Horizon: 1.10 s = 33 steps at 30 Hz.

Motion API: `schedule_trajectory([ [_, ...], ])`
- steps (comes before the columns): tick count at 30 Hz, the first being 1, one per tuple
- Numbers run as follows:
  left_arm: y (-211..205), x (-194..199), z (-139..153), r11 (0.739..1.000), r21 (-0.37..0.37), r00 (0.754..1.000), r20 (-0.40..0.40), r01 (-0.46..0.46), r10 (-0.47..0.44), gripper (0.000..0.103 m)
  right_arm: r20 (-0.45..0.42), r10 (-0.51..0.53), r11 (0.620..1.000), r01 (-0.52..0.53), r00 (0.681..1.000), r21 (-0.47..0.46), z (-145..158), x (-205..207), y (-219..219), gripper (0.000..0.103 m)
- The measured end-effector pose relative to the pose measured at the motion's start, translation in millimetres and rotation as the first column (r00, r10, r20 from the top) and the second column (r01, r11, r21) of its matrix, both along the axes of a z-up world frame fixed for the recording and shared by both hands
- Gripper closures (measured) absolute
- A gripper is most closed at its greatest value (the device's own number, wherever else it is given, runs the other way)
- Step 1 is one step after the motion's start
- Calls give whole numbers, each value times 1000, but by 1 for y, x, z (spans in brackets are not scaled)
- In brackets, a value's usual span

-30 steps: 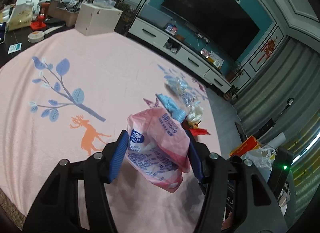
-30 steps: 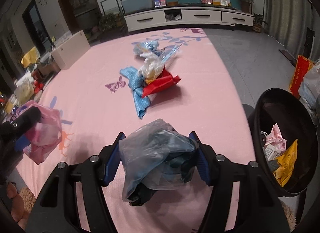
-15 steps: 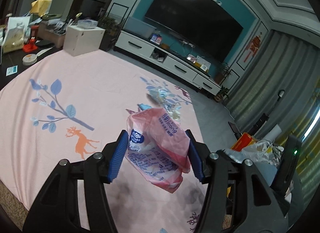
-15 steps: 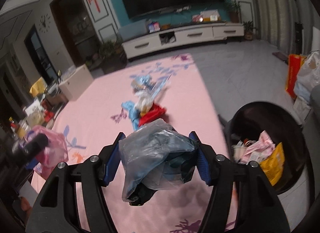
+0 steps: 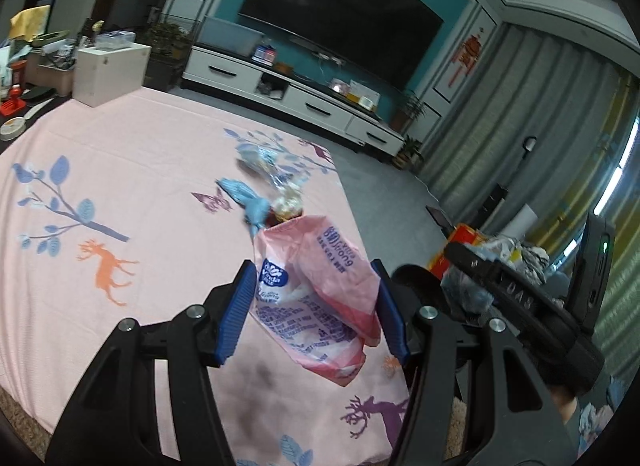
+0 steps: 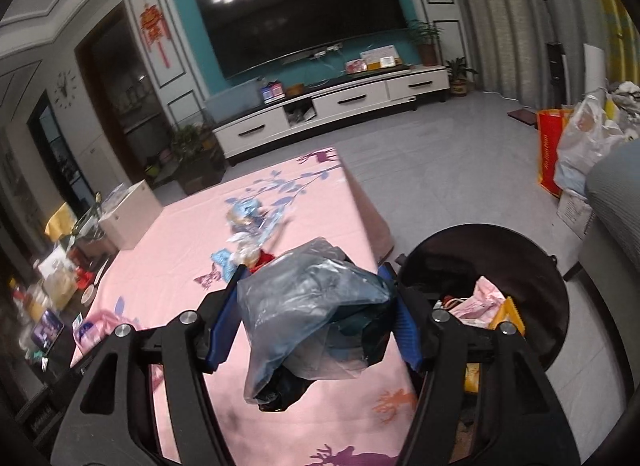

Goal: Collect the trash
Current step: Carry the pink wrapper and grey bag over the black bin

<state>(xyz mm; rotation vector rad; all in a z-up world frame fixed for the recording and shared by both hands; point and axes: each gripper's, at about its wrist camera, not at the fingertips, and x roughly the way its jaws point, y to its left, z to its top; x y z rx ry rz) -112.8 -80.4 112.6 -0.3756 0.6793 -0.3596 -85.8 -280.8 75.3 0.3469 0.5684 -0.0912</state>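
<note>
pink printed cloth (image 5: 120, 169) covers the table before a dark television (image 6: 304, 13).

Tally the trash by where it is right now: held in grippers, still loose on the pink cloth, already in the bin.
Held: 2, pink wrapper, grey bag
On pink cloth: 1 mixed pile, pieces uncountable
In black bin: at least 2, pink, yellow
Total: at least 5

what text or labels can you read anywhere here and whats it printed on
"Vinda": blue round logo on the pink plastic tissue wrapper held in the left gripper.
Blue lettering near that wrapper's top edge and the dense purple print lower down: too blurred to read.
Raised marking on the right gripper's black body: not clearly readable.
Orange bag by the wall: lettering too small.
</note>
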Motion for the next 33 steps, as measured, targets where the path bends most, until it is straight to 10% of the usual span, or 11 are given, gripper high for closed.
schedule_trajectory([
  [33, -52, 12, -35, 987, 73, 986, -97, 143, -136, 44, -1, -122, 992, 122, 993, 27, -4, -9, -35, 38],
])
